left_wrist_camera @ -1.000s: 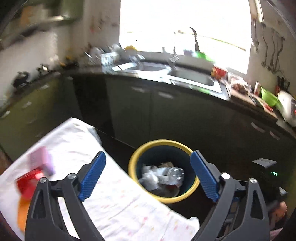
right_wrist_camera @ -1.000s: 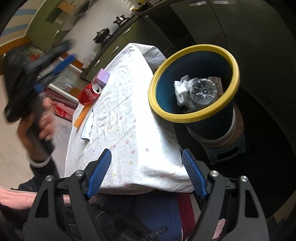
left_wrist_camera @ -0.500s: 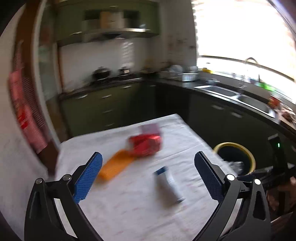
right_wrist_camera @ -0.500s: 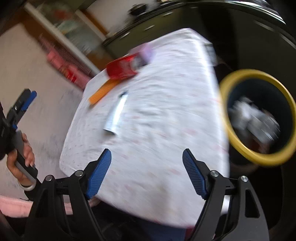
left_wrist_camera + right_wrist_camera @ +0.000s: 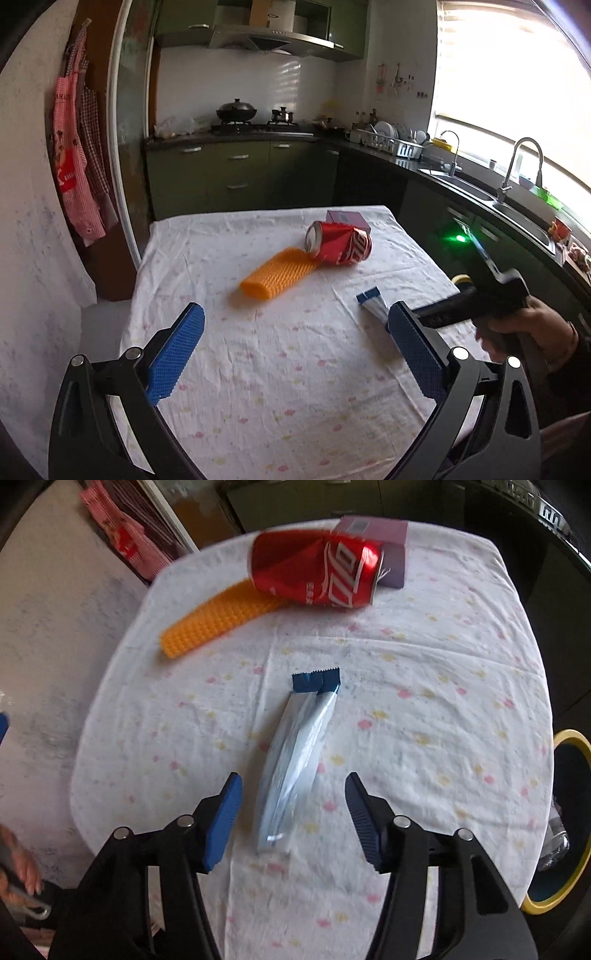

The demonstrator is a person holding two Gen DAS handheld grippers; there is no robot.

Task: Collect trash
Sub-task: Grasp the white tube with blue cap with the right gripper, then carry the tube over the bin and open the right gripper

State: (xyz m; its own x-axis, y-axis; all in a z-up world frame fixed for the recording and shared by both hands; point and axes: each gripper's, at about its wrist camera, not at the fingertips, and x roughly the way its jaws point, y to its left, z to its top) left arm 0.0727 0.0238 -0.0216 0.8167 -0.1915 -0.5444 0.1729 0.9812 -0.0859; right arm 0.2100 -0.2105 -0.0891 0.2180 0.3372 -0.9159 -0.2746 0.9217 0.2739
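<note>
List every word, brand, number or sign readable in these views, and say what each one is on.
"Coca-Cola" script logo, white on red, seen at an angle and partly cut off: on the dented red can lying on the tablecloth.
Small white print under the logo: too small to read.
Purple box top label: blurred.
Blue-and-white wrapper: no legible text.
Red apron print: unreadable.

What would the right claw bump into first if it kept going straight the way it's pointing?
Most likely the blue-and-white wrapper lying flat on the tablecloth. It sits in line between the right claw's open fingers, which have just been closing but don't touch it yet.
</note>
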